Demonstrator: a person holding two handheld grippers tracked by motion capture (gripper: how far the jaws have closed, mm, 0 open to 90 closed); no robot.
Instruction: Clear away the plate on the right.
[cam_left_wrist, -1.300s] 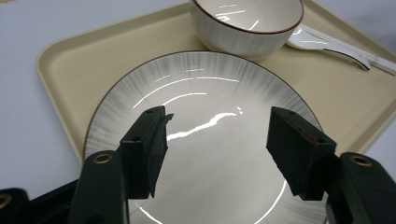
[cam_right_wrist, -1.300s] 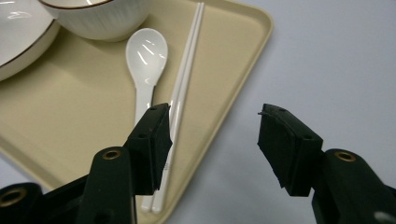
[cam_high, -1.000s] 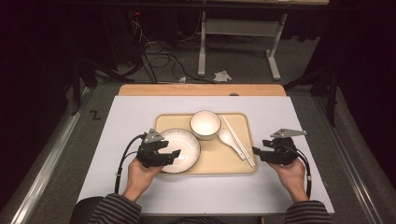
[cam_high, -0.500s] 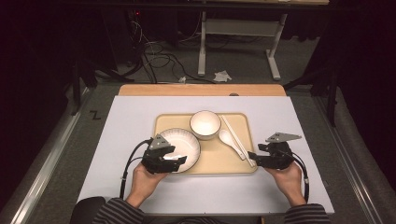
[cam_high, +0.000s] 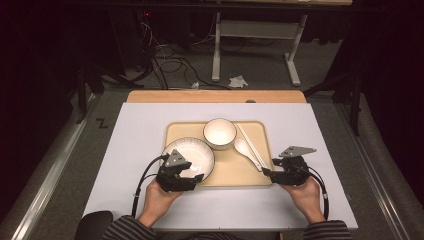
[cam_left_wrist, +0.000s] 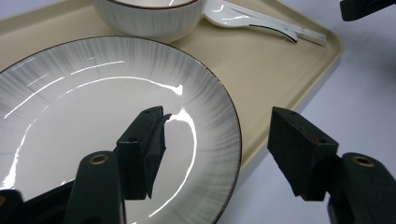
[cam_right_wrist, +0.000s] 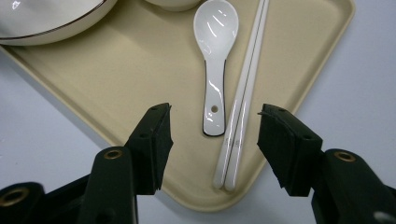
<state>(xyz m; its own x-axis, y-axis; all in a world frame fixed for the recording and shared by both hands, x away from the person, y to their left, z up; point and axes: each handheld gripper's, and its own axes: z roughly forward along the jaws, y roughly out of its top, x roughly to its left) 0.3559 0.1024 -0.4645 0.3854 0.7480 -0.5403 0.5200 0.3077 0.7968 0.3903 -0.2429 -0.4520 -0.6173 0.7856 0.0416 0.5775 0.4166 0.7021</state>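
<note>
High view shows a beige tray in the middle of a white table, and on the tray stand a plate, a bowl, a spoon and a pair of chopsticks. The left gripper is at the near left corner of the tray, over the near rim of the plate, and the right gripper is at the near right corner, just beside the near ends of the chopsticks. From this height it is difficult to see how the jaws stand. The left gripper view makes it clear: the left gripper has its jaws spread, one jaw over the glossy inside of the plate and the other outside the tray edge over the table, and nothing is pinched between them. This view also shows the ribbed side of the bowl and the dark rim line of the plate (details that are lost from above). The right gripper view shows the right gripper also spread and holding nothing; the handle of the spoon and the near ends of the chopsticks lie on the tray between its jaws, not touched by them. Here one can see a small hole in the spoon handle.
</note>
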